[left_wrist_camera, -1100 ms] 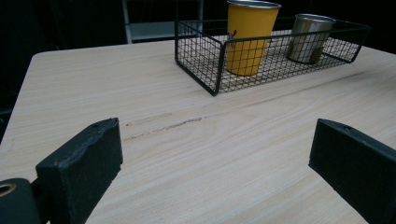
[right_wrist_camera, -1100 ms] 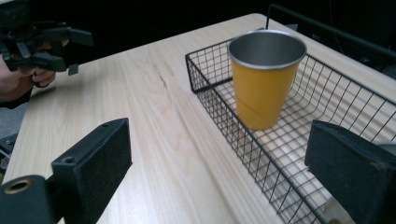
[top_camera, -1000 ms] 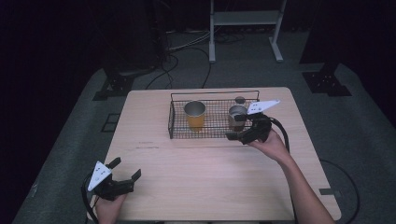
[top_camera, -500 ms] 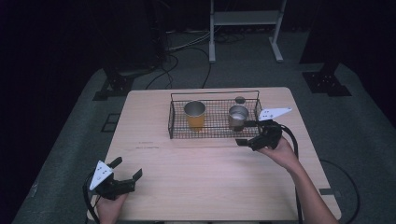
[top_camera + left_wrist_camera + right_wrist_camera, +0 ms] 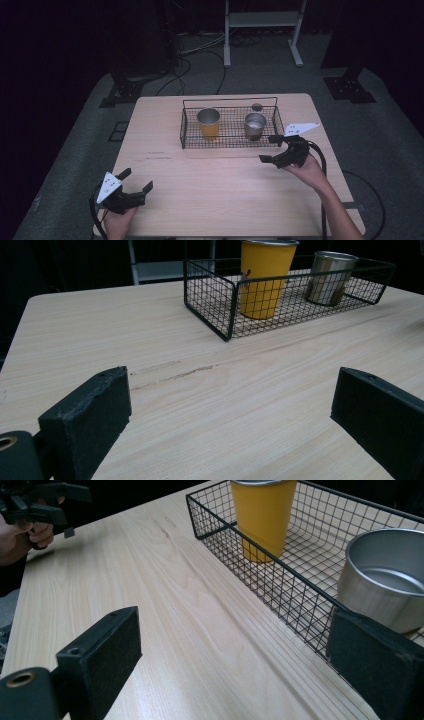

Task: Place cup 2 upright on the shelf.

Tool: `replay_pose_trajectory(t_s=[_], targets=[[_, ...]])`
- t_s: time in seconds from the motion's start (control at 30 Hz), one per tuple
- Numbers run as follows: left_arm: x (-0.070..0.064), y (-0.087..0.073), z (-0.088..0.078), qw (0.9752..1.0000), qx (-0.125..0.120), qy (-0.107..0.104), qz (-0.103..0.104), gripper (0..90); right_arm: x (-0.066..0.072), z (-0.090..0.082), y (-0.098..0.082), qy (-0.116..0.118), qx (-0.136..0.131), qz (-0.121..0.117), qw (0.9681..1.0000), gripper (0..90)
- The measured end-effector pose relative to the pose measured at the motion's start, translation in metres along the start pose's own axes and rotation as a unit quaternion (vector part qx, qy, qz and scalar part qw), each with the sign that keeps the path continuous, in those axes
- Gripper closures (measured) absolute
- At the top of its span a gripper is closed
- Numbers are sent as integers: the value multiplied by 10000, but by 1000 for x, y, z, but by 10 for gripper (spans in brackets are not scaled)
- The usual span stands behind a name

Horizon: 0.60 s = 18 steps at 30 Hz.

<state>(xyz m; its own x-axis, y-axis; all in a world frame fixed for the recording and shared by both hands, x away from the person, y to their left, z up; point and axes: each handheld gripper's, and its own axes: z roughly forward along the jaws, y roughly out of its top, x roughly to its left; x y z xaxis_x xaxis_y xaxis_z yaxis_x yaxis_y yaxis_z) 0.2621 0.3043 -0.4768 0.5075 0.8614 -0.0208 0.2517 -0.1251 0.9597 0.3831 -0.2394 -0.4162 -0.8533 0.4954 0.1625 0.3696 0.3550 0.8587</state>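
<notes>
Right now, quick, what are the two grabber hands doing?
Left gripper: open, holding nothing, low over the table's near left corner.
Right gripper: open, holding nothing, just outside the wire basket by the steel cup.

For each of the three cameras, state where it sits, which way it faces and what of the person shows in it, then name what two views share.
High view: above the person's side, looking forward and down on the table; both forearms, left gripper, right gripper.
Left gripper view: low over the table, facing the wire basket; its own open jaws.
Right gripper view: beside the basket's front wall, looking along it; its own open jaws, the other hand far off.
Shared: yellow cup and steel cup in the basket.
</notes>
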Motion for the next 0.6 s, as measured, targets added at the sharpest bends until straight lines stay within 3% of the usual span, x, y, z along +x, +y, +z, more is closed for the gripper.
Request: replay_pose_trajectory(t_s=[0.6], targets=[[-1,0,1,10000,-12,-15,-5,17,4,-16,-23,-79,-63,115,9999,65]])
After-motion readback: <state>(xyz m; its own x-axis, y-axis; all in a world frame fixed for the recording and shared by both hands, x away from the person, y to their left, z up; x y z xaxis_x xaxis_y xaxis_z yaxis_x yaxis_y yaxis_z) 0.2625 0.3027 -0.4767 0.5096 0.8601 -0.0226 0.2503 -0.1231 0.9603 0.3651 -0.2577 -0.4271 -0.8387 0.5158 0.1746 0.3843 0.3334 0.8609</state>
